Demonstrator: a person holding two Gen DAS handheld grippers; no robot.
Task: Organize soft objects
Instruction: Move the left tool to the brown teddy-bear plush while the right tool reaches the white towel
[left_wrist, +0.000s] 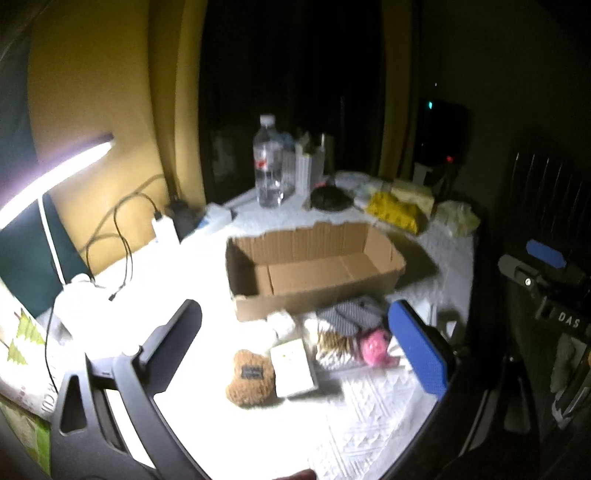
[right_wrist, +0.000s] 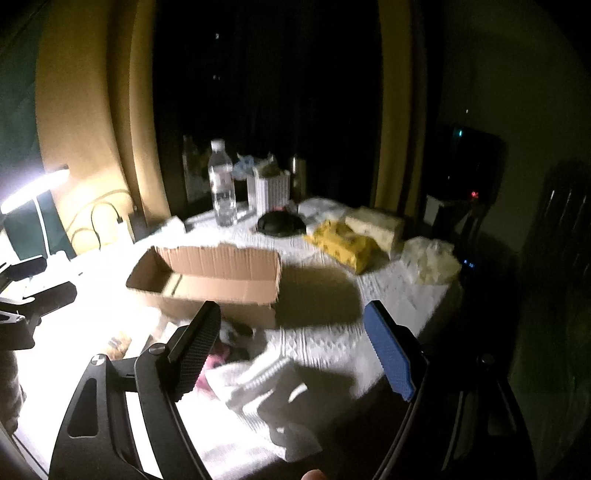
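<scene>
Two tools hover over the tabletop (left_wrist: 369, 398), both spread wide and holding nothing: the left tool (left_wrist: 314, 343) at lower centre of its view, the right tool (right_wrist: 295, 339) likewise. Soft things lie near the empty cardboard box (left_wrist: 314, 273): a brown plush (left_wrist: 251, 376), a pink toy (left_wrist: 375, 347), a white cloth (right_wrist: 258, 384).

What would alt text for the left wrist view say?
An open left gripper hovers over a white-clothed table, above a brown plush, a white block and a pink toy. Behind them sits an empty cardboard box; a lamp glares at left.
</scene>
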